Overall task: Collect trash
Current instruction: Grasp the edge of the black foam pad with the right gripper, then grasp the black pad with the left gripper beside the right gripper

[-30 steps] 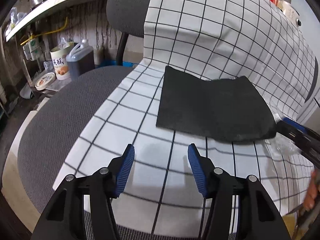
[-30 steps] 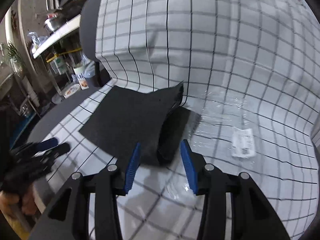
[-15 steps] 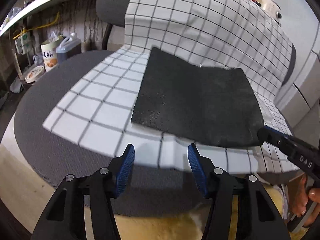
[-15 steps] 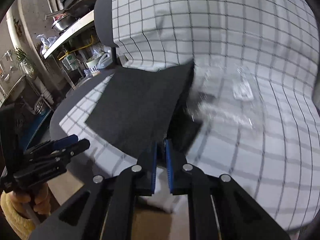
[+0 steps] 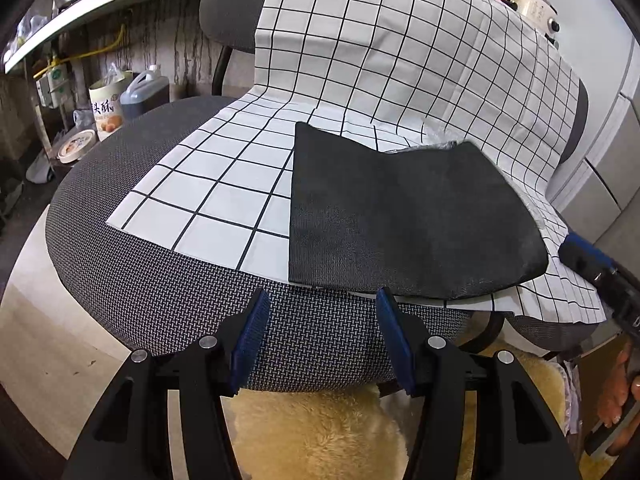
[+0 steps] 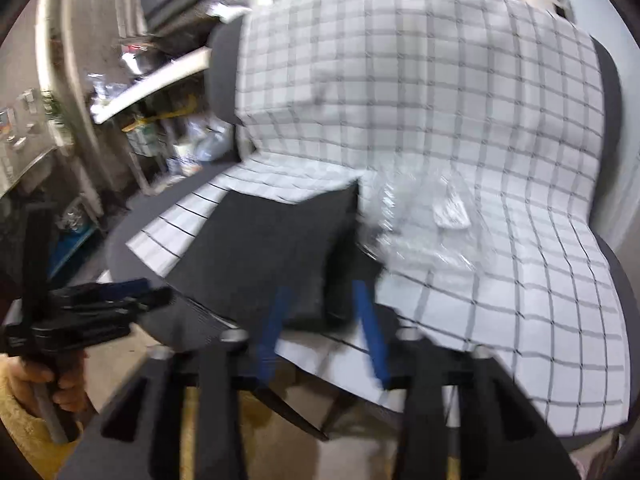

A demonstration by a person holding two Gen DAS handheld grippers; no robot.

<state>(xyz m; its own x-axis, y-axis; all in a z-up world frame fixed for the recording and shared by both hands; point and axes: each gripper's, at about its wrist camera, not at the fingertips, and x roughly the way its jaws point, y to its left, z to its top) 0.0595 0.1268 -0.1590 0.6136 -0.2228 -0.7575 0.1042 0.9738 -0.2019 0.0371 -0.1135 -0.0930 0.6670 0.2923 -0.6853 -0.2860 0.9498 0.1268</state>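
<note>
A grey mesh office chair (image 5: 168, 292) fills both views, draped from backrest to seat with a white grid-patterned cloth (image 5: 380, 52). On the cloth over the seat lies a black fabric sheet (image 5: 400, 220), flat and roughly square, its near edge running along the seat's front lip and its far corner lifted. Just beside it, toward the backrest on the right, sits the crumpled clear plastic wrapper (image 6: 424, 220) with a white label, the likeliest trash here; it has no clear long axis, bunched and spreading across the cloth. It looks feather-light, soft and slippery, so a pinch on a raised crease should hold better than a flat edge. The sheet looks limp and light, best taken at its near corner. The left gripper (image 5: 320, 336) hangs spread and empty before the seat edge. The right gripper (image 6: 320, 320) is blurred, its jaws opening around the sheet's near corner; I cannot tell whether the pads touch it.
</note>
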